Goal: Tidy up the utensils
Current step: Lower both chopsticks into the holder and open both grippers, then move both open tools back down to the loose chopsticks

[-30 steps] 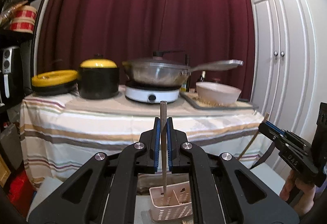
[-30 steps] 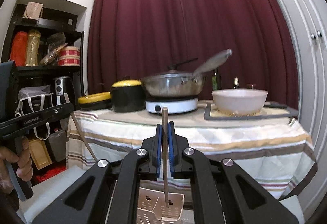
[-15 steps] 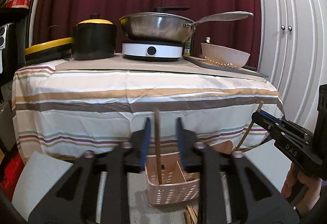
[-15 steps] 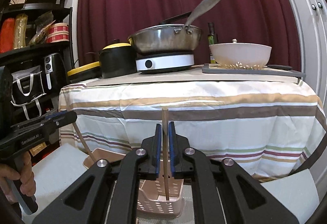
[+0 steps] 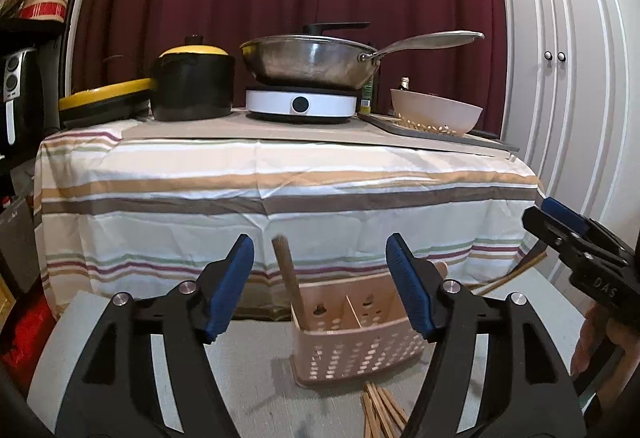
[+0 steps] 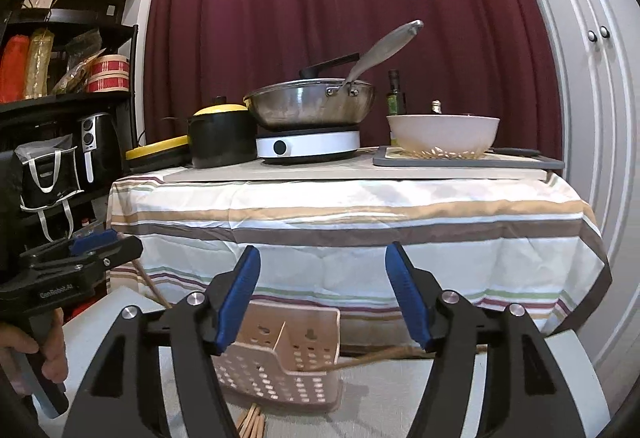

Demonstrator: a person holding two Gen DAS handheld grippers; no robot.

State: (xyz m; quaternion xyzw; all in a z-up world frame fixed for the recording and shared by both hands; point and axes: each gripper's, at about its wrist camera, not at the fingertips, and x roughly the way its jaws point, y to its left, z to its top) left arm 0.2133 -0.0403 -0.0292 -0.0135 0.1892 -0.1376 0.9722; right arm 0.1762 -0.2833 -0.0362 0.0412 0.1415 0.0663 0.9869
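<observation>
A pink perforated utensil basket (image 5: 356,338) with two compartments stands on a low white surface (image 5: 248,370); it also shows in the right wrist view (image 6: 280,362). One wooden chopstick (image 5: 290,282) leans in its left compartment. Another chopstick (image 6: 372,356) pokes out of the basket's right side, also seen in the left wrist view (image 5: 508,276). Several loose chopsticks (image 5: 380,414) lie in front of the basket. My left gripper (image 5: 320,278) is open and empty just in front of the basket. My right gripper (image 6: 322,286) is open and empty over it.
Behind stands a table with a striped cloth (image 5: 280,190) carrying a black pot (image 5: 192,86), a steel pan (image 5: 312,62) on a white hob (image 5: 300,104), and a bowl (image 5: 436,114). Dark shelves (image 6: 60,98) are left, white cupboard doors (image 5: 560,78) right.
Both grippers have opened and let go of their chopsticks, which now rest in the basket. Both grippers have dropped lower, toward the basket.
</observation>
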